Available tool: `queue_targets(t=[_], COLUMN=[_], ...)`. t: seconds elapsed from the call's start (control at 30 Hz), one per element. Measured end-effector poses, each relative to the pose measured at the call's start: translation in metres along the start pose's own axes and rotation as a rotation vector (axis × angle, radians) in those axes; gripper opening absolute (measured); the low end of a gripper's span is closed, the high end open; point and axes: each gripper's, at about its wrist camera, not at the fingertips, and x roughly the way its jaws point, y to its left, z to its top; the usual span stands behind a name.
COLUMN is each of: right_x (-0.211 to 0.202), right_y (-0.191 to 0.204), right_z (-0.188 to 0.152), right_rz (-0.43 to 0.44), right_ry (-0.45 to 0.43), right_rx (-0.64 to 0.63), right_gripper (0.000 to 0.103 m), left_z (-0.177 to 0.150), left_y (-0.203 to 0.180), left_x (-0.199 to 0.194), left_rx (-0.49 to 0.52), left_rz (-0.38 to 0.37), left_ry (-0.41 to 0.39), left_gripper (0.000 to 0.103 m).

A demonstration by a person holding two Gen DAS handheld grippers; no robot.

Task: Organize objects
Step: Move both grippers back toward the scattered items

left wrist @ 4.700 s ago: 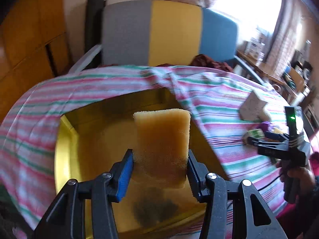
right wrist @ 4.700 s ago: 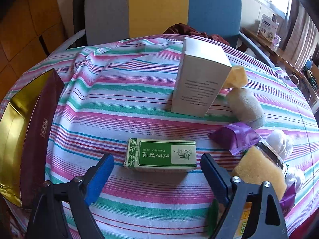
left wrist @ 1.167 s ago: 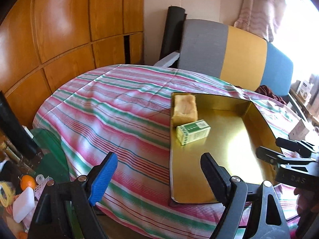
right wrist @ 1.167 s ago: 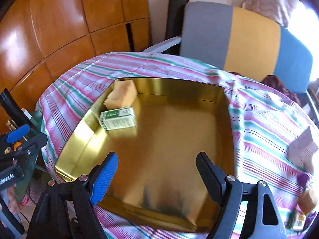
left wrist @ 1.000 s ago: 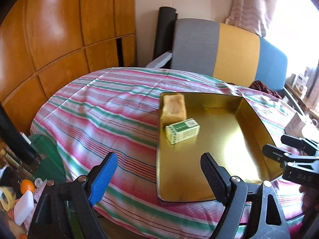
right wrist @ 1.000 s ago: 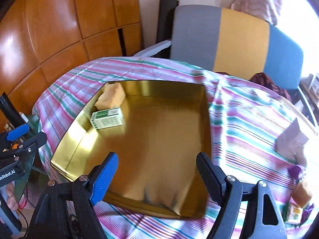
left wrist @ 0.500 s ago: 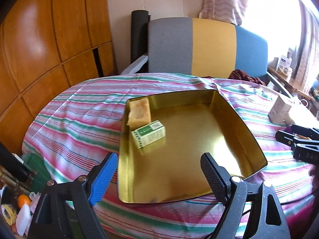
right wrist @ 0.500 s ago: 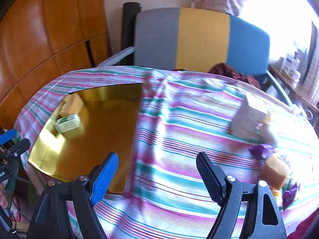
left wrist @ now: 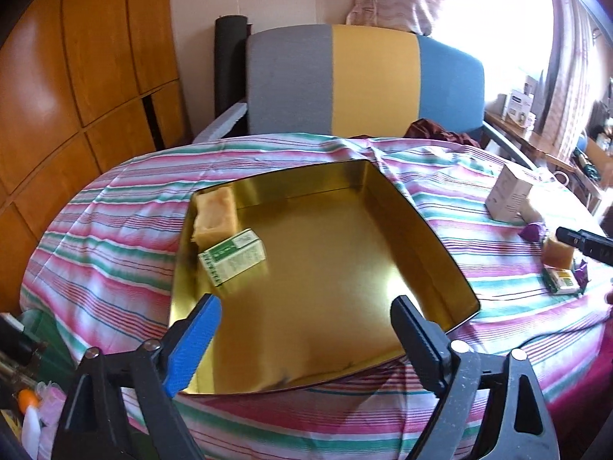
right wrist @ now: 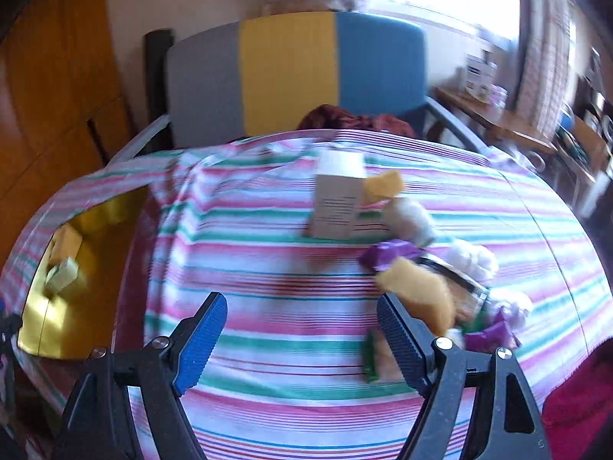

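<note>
My left tongs [left wrist: 302,316] stand apart with nothing between them, having just widened, above the near edge of the gold tray [left wrist: 417,226]; my right tongs [right wrist: 302,327] also gape empty over the striped worktop [right wrist: 268,253]; inside the tray, a yellow sponge [left wrist: 214,211] sits in the far left corner with a green box [left wrist: 231,260] just beside it; further right (blurred in my view) lie a white box [right wrist: 337,199], another sponge [right wrist: 417,291] and purple wrappers [right wrist: 387,253].
</note>
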Motion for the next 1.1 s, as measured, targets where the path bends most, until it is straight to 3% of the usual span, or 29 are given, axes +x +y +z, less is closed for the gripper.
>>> queue_targets(t=[0.4,0.83,0.93,1.1], right_x=[-0.025,-0.015,-0.013,-0.007], right_y=[-0.137,-0.168,-0.172,-0.175], right_z=[-0.004,-0.023,-0.026,-0.027], right_rz=[-0.179,-0.065,-0.048,-0.02], right_ry=[-0.136,-0.089,-0.082,-0.063], right_rx=[0.477,0.673,0.691,0.71], right_gripper=[0.083,0.083,0.083,0.083], left_z=[0.025,0.052,0.058,0.064], left_y=[-0.05,-0.18,-0.215,-0.277], left_x=[0.009,0.057,0.068,0.071], left_rx=[0.062,0.331,0.36,0.424], left_rz=[-0.146,-0.346,-0.426,-0.536], left_ry=[0.016,0.046,0.078,0.078], left_gripper=[0.092,0.09,0.086,0.087])
